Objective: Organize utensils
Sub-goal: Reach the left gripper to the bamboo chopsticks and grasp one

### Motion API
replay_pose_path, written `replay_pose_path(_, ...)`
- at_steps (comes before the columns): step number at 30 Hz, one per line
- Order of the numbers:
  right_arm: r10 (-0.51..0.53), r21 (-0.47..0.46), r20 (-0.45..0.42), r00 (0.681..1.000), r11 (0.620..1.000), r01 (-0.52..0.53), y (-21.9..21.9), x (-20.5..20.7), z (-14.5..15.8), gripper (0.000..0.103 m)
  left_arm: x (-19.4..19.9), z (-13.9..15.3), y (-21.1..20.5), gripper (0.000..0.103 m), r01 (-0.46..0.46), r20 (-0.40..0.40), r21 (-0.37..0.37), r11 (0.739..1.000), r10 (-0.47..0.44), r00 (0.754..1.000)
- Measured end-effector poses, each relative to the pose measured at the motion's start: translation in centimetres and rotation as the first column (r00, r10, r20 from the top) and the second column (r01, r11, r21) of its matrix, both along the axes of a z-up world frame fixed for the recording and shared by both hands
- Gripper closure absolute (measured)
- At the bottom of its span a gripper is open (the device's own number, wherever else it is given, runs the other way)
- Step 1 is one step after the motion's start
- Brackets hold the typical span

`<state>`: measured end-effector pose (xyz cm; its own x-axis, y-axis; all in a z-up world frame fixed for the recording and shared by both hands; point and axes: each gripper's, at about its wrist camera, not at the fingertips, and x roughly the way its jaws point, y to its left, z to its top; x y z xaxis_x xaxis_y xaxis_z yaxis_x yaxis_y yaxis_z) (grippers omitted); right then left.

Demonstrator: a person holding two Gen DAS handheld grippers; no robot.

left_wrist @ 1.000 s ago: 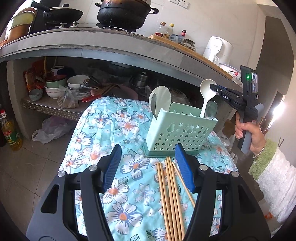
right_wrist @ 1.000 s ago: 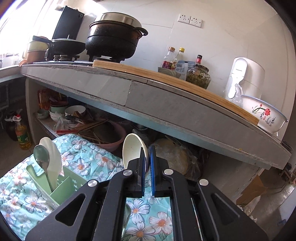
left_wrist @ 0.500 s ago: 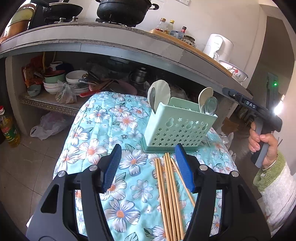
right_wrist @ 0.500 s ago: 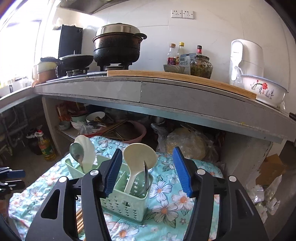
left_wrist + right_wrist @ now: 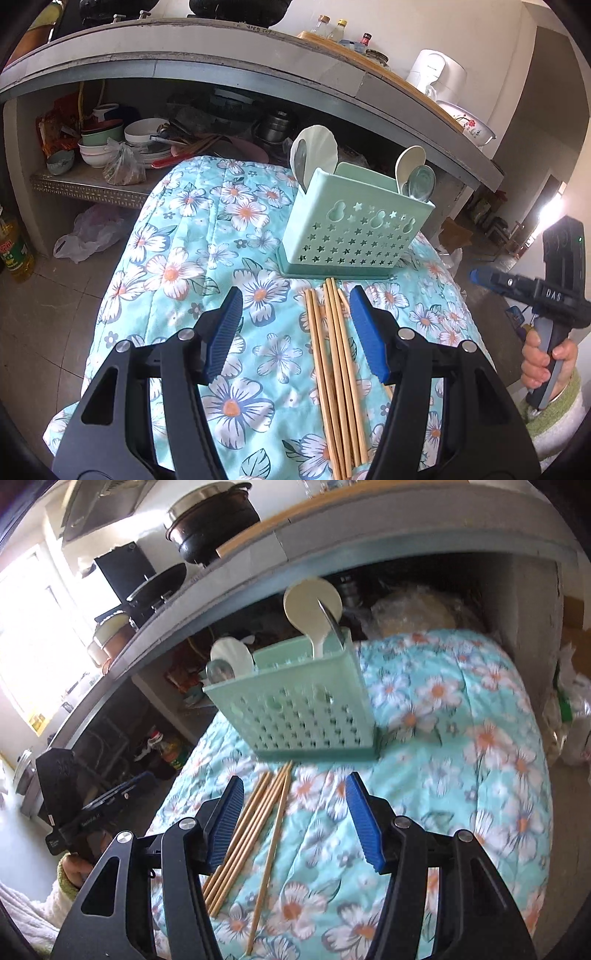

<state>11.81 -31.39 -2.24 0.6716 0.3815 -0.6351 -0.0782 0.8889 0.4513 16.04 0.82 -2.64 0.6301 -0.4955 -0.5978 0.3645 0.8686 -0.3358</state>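
Desk under floral cloth (image 5: 177,273). Mint utensil caddy (image 5: 351,232) upright at far end, spoons (image 5: 415,173) standing inside. Chopsticks (image 5: 336,354) loose on the cloth just before it. Left gripper (image 5: 295,332) released above them. Right gripper (image 5: 295,816) jaws just opened, nothing between.

Each wrist camera looks forward and down between its blue fingers. Beyond both pairs stands the mint-green perforated plastic caddy (image 5: 352,229) (image 5: 295,705), shared, near.
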Motion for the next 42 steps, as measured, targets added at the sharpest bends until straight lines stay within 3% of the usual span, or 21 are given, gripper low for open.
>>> replay_pose_path(7,-0.028,0.127,-0.133,0.991,0.991,0.045,0.7,-2.2,-5.9,0.047,0.4,-2.6,-1.3,0.048,0.063,-0.116,-0.024,0.998,-0.066,0.991)
replay_pose_path(10,-0.017,0.145,-0.158,0.987,0.989,0.04,1.1,-2.1,-6.9,0.047,1.0,-3.9,-2.3,0.056,0.105,-0.187,-0.045,0.994,-0.111,0.976)
replay_pose_path(15,0.002,0.145,-0.177,0.984,0.989,0.024,1.9,-1.8,-7.6,0.047,2.9,-6.6,-3.6,0.074,0.117,-0.325,-0.101,0.988,-0.144,0.935)
replay_pose_path(23,0.014,0.13,-0.181,0.983,0.991,0.01,2.1,-1.4,-7.6,0.047,5.7,-10.3,-3.7,0.087,0.057,-0.505,-0.234,0.97,-0.172,0.846)
replay_pose_path(31,0.007,0.139,-0.192,0.981,0.99,0.021,1.4,-1.4,-8.2,0.047,7.0,-12.1,-4.0,0.093,0.003,-0.571,-0.306,0.952,-0.186,0.799)
replay_pose_path(42,-0.003,0.15,-0.202,0.979,0.988,0.034,1.0,-1.5,-8.6,0.047,7.0,-12.8,-2.9,0.097,-0.036,-0.578,-0.354,0.935,-0.188,0.794)
